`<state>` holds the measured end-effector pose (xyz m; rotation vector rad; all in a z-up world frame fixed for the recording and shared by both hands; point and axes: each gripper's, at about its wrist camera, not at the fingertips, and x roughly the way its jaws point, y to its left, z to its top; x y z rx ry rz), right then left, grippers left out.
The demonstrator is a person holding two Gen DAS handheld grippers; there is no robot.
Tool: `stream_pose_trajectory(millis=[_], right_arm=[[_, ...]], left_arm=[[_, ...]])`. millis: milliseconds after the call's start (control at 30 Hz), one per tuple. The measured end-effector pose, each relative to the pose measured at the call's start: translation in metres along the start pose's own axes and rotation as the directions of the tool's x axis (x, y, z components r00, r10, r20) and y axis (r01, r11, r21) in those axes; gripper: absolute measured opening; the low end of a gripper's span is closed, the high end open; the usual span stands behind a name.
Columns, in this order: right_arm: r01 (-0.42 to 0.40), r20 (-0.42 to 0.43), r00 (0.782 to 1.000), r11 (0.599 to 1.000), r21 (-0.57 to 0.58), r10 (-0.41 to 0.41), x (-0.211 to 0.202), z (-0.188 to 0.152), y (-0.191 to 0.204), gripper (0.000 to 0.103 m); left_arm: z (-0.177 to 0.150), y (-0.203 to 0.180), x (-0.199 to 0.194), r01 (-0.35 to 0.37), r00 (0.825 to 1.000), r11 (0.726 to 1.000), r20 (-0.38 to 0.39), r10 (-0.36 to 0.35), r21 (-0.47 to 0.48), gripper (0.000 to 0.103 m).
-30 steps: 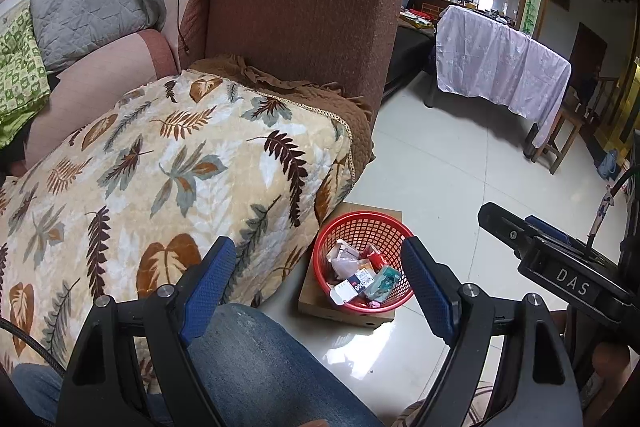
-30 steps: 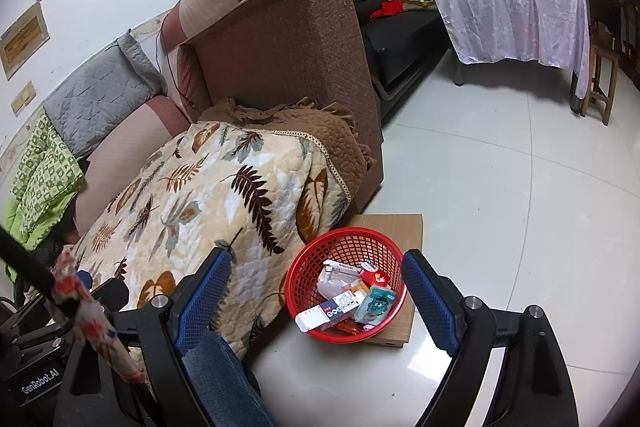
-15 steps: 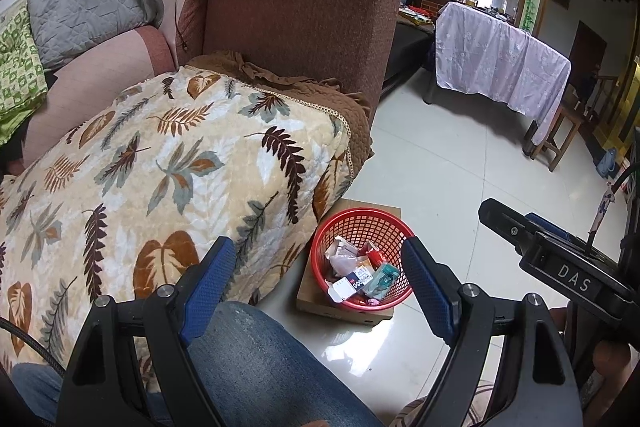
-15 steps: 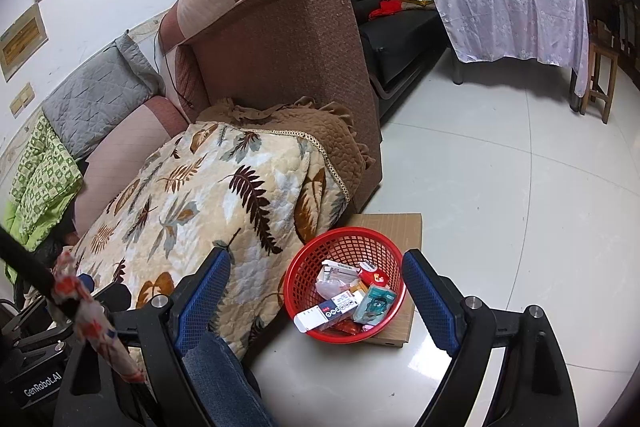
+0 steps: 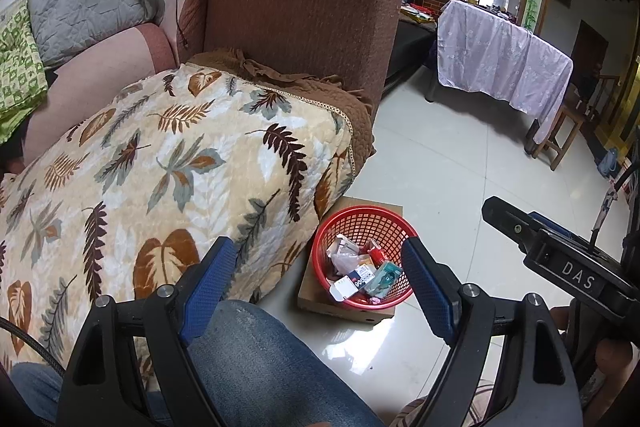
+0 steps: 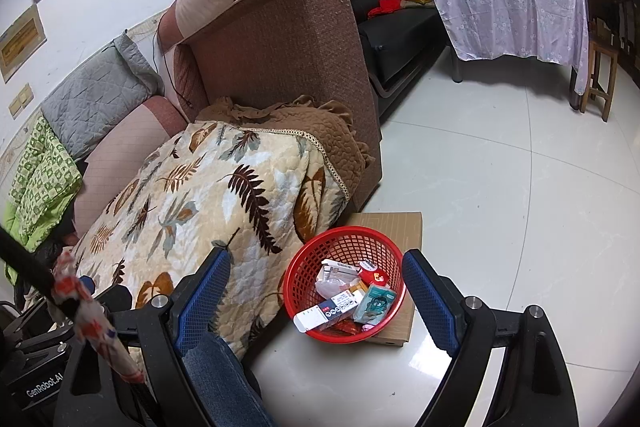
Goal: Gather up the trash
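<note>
A red mesh basket (image 5: 362,227) (image 6: 348,241) stands on a flat cardboard box (image 5: 344,307) (image 6: 400,223) on the floor beside the sofa. Inside lie several pieces of trash: a white and blue carton (image 6: 326,313), a teal packet (image 6: 376,305), crumpled wrappers (image 5: 344,259). My left gripper (image 5: 316,283) hangs open above a person's denim-clad knee (image 5: 256,359), nothing between its blue pads. My right gripper (image 6: 316,291) is open too, well above the basket, holding nothing.
A brown sofa (image 5: 304,11) with a leaf-print blanket (image 5: 168,179) fills the left. A table under a lilac cloth (image 6: 512,11) and a wooden stool (image 6: 600,75) stand far right. White tile floor (image 6: 500,187) lies between. The other gripper's body (image 5: 560,263) shows at right.
The left wrist view has drifted slightly, so the basket sits a little lower and left in it. Both grippers stay open; nothing in the basket has moved.
</note>
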<state>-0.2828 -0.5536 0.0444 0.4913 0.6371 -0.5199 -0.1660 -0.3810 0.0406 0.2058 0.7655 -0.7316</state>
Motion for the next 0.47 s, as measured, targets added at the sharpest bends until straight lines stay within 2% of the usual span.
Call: stream_pose_trajectory(millis=[333, 467], right_arm=[[-0.014, -0.008, 1.000, 1.000, 0.018, 0.014, 0.002, -0.003, -0.003, 0.091], [-0.056, -0.007, 0.998, 0.998, 0.033, 0.056, 0.009, 0.000, 0.004, 0.091]], left_arm=[[0.003, 0.001, 0.002, 0.015, 1.000, 1.000, -0.002, -0.015, -0.006, 0.084], [-0.001, 0.024, 0.005, 0.047, 0.999, 0.996, -0.023, -0.049, -0.072, 0.084]])
